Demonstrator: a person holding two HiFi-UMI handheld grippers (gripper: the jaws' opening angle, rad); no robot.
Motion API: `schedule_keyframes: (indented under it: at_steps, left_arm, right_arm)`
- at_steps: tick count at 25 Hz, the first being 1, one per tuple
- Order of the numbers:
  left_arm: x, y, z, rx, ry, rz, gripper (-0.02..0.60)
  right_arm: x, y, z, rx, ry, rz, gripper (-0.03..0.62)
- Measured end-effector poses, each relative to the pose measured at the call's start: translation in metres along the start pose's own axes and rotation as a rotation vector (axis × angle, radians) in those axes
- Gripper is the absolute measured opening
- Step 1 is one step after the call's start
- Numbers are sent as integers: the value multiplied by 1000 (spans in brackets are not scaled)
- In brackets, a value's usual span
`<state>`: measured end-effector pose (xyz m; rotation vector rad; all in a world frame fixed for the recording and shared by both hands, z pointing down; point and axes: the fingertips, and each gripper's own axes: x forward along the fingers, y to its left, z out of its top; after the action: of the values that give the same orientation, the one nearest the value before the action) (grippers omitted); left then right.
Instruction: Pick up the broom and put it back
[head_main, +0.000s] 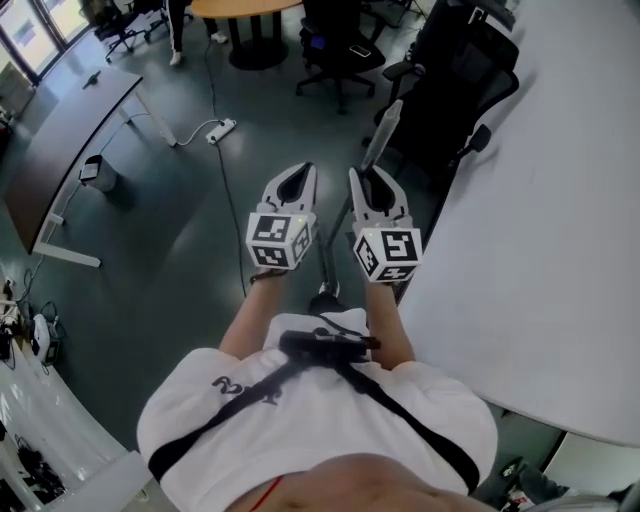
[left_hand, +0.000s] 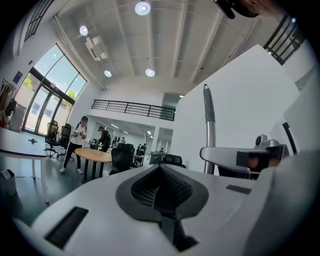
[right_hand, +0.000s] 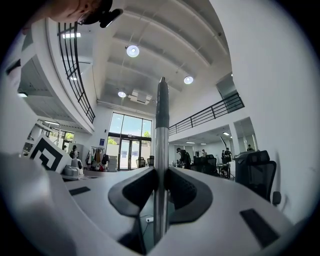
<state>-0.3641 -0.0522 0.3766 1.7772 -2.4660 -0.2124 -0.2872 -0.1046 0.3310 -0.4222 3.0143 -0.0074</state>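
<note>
**Broom (head_main: 386, 128) in right gripper (head_main: 368, 178)**

The right gripper is clenched on the broom handle. The handle stands about upright, and its lower end goes down toward the floor (head_main: 170, 250). The left gripper (head_main: 298, 172), just beside it, is closed and holds nothing.

Bright daylight from tall windows (right_hand: 127, 137) and ceiling lamps (left_hand: 142, 7); gripper views bulge, dark-cornered.

Nothing legible anywhere — the shirt print (head_main: 245, 388) stays unreadable.
</note>
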Motion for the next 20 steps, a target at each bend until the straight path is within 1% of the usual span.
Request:
schedule_keyframes:
  at_steps: [3,6,8,10,12,15,18,20]
  left_arm:
    - [52,15,15,14,-22,5,11]
    - [101,19,29,14,-40,1,12]
    - [134,15,33,17,-42,-24,11]
    - [172,10,33,23,-35,-73,11]
    - [208,5,32,22,-24,-133,11]
    - [258,-7,32,12,15,-258,11]
    - [307,-27,34,6,59,-417,12]
    - [340,-55,24,13,103,-552,11]
  right_arm:
    - [44,-26,12,-15,-24,24,95]
    - [72,-58,25,-38,-35,25,95]
    - [84,-86,30,-51,-39,1,95]
    - [98,-115,28,-66,-30,-30,95]
    - [112,-143,22,-70,-9,-81,95]
    - [121,-179,19,-47,12,-212,95]
    - [127,-209,26,-27,10,-339,95]
    - [124,-232,23,-20,9,-433,95]
